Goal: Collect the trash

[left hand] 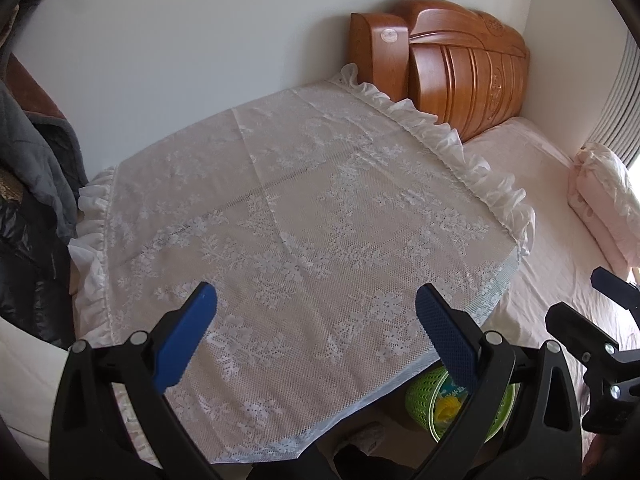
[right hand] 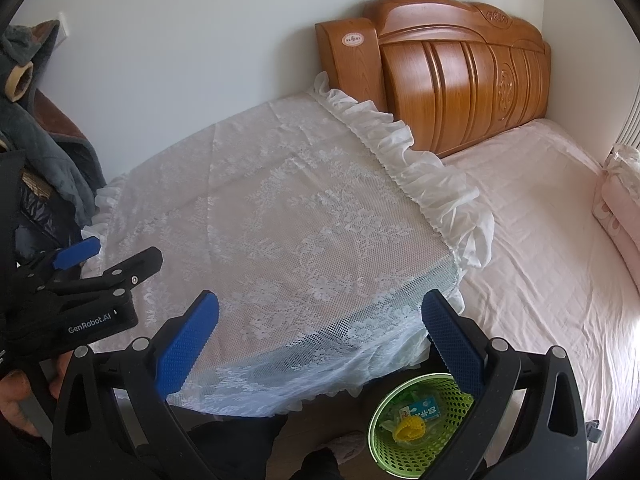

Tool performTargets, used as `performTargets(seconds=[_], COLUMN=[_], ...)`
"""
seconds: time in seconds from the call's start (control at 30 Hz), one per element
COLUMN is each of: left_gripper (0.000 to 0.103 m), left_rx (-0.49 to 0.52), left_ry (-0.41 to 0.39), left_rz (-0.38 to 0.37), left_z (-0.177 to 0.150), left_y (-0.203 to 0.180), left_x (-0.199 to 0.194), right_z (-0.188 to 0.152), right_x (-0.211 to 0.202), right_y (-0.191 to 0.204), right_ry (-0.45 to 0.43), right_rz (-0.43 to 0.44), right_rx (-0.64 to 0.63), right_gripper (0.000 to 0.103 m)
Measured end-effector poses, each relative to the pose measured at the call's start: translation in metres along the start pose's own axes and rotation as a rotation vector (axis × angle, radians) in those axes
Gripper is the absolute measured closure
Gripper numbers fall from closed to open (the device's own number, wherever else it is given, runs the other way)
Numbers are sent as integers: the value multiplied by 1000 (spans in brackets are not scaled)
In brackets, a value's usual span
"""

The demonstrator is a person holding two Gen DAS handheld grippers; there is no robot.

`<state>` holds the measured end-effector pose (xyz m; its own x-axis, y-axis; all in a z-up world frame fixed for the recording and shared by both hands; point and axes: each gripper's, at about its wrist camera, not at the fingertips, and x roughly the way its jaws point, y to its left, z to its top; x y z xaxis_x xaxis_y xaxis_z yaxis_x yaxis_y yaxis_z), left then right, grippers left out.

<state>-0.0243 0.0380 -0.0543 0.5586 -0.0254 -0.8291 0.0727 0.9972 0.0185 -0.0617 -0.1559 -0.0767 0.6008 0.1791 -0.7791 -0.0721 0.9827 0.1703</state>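
A green mesh wastebasket (right hand: 416,428) stands on the floor between the table and the bed. It holds a yellow crumpled piece (right hand: 409,429), a small blue-and-white carton (right hand: 423,405) and clear wrapping. In the left wrist view the basket (left hand: 422,400) is partly hidden behind my right finger. My left gripper (left hand: 316,312) is open and empty above the lace-covered table (left hand: 288,208). My right gripper (right hand: 320,320) is open and empty above the table's near edge, with the basket below its right finger. The left gripper also shows in the right wrist view (right hand: 108,256).
A white lace cloth with a ruffled edge (right hand: 280,216) covers the table. A bed with a pink sheet (right hand: 540,240) and a wooden headboard (right hand: 452,76) lies to the right. Dark clothes (left hand: 36,168) hang at the left. A pink pillow (left hand: 604,204) lies at the far right.
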Motion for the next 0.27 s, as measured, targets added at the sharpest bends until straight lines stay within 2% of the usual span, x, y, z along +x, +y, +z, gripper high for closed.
performTargets(seconds=[0.27], left_gripper=[8], left_rx=[0], left_ry=[17], left_rz=[-2], left_z=[3], left_y=[-3], left_x=[5], right_z=[3], right_x=[4], right_y=[-1], right_ry=[11], right_rz=[1], right_rx=[14], right_gripper=[2])
